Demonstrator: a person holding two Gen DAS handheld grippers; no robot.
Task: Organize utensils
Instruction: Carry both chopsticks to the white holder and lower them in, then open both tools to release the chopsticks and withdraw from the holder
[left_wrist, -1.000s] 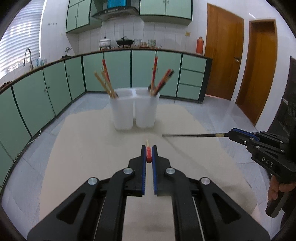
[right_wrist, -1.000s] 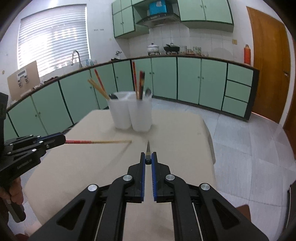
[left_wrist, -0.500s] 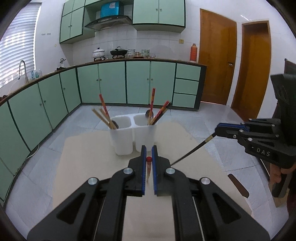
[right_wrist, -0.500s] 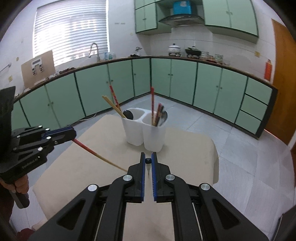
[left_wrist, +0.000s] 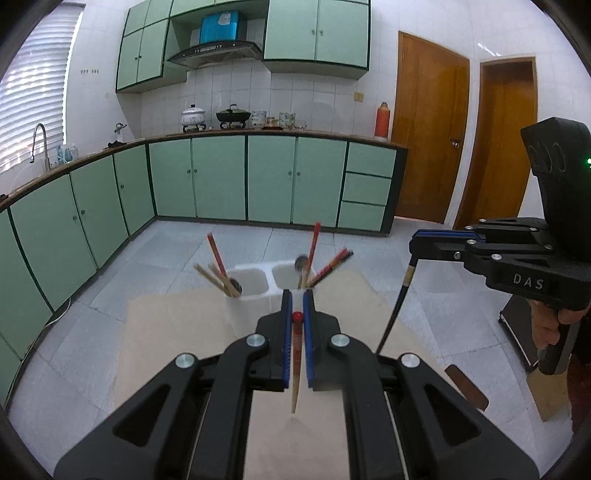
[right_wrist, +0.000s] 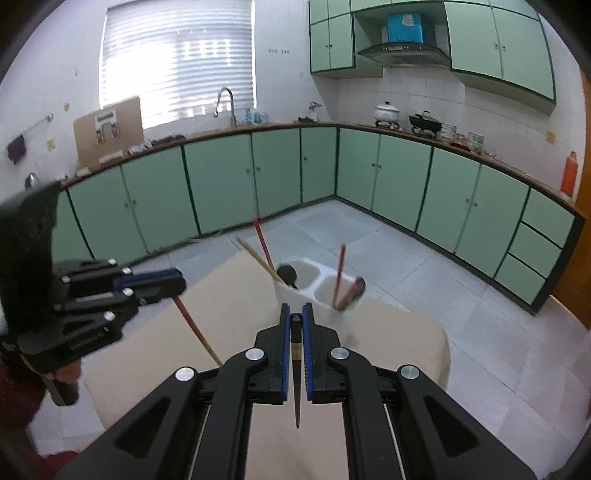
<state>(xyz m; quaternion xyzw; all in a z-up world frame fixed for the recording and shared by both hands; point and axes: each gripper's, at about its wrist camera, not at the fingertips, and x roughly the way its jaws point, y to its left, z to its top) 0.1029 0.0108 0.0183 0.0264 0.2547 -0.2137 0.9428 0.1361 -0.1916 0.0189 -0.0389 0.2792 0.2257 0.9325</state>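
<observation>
The left gripper (left_wrist: 297, 306) is clamping a red-topped chopstick (left_wrist: 295, 354), its tip hanging down. The right gripper (right_wrist: 296, 317) is pinching a dark chopstick (right_wrist: 296, 380). Both are hovering near the white 2-cup holder (left_wrist: 255, 291), just beyond, on the beige table (left_wrist: 173, 332).

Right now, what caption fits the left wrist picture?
Left hand-held gripper holds a red chopstick tip-down near the white holder.

Both claws risen off the desk (left_wrist: 177, 332), red chopstick (left_wrist: 296, 354) and black chopstick (right_wrist: 296, 369) — earlier lying level — now hanging tip-down, holder (left_wrist: 258, 291) seen from above.
</observation>
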